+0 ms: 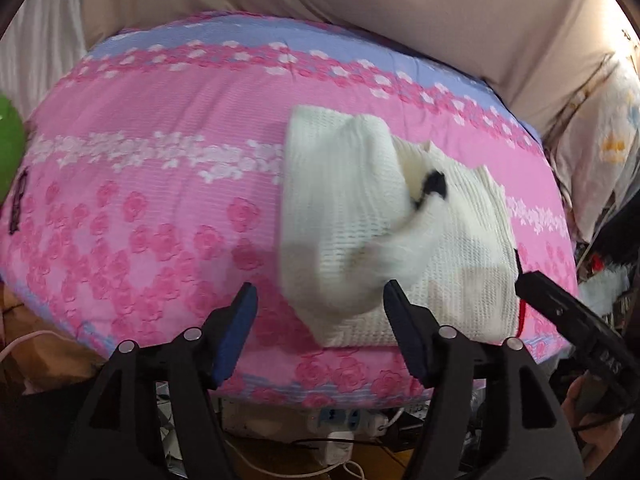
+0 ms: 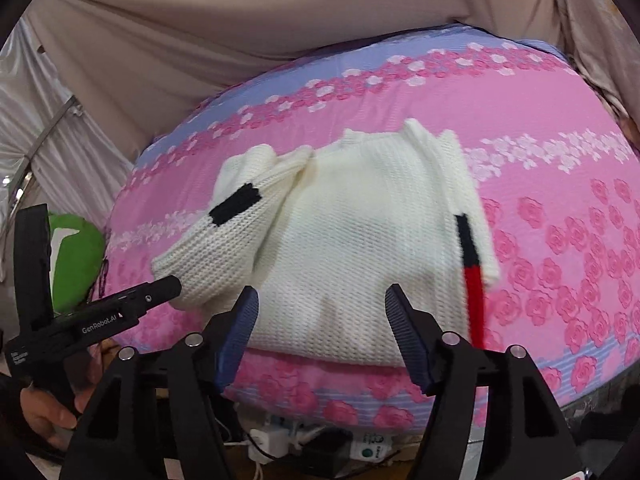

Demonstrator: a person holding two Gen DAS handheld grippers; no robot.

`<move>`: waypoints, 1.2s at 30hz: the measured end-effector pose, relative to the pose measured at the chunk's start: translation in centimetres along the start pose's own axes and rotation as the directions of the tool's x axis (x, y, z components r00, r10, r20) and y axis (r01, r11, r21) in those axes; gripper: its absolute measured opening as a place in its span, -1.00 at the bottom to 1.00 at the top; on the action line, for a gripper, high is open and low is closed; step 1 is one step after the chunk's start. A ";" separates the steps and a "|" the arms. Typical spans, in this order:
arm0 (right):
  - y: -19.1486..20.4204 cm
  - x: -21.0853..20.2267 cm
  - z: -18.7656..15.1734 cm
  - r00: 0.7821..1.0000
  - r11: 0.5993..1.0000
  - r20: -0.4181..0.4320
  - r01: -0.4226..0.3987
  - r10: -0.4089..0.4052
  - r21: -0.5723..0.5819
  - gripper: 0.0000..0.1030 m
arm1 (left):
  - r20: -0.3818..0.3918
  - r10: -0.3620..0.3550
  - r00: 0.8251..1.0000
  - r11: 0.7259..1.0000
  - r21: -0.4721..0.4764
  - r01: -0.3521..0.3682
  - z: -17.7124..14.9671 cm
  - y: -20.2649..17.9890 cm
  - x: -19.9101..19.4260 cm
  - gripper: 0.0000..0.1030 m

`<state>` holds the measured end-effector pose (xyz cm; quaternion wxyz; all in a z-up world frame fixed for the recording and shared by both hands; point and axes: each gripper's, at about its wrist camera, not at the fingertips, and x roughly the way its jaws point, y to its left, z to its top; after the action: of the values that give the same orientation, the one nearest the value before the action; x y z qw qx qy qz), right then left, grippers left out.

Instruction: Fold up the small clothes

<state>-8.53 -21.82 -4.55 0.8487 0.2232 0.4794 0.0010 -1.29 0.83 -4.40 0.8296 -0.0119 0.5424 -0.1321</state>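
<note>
Sweater, cream waffle knit, on floral quilt.

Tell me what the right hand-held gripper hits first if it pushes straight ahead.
Most likely the hem of the white knit sweater lying on the pink floral cover; the right hand-held gripper points squarely at it, though depth is unclear.

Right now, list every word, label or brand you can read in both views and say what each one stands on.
"GenRobot.AI": white print on the side of the left gripper, seen from the right wrist view.
Small white lines near that gripper's handle: too small to read.
"DAS", possibly partial: on the right gripper body in the left wrist view, blurred.
White sweater and pink floral bedspread: no text.
</note>
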 end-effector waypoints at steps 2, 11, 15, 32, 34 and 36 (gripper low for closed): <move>1.7 0.6 0.7 1.000 1.000 0.000 -0.014 0.014 -0.025 0.27 | 0.012 0.017 1.000 0.999 -0.035 -0.016 -0.1 1.3 -0.7 0.23; 6.5 4.4 0.9 0.994 0.990 -0.105 -0.037 0.022 -0.137 0.39 | -0.011 0.075 0.997 0.988 -0.134 -0.076 -0.7 5.6 -1.2 0.23; 6.0 7.0 0.8 0.980 0.997 -0.195 -0.052 0.039 -0.058 0.39 | -0.020 0.074 0.997 0.990 -0.116 -0.076 -0.6 5.2 -0.9 0.23; -9.1 0.6 0.3 0.981 0.975 -0.095 0.180 -0.168 0.128 -0.83 | -0.097 0.018 0.995 0.984 0.179 0.000 -0.4 -4.2 2.9 0.23; -12.2 2.6 -1.4 0.968 0.956 -0.203 0.190 -0.145 0.225 -0.83 | -0.092 0.022 0.996 0.984 0.179 -0.005 -0.1 -4.6 2.9 0.23; -12.4 0.7 -1.5 0.989 0.942 -0.117 0.121 -0.089 0.312 -0.76 | -0.091 0.021 0.996 0.986 0.168 -0.005 0.1 -4.6 3.1 0.24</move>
<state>-12.02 -32.20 -10.53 0.7751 0.3309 0.5268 -0.1102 -0.98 -4.38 -6.41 0.8024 0.0678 0.5673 -0.1722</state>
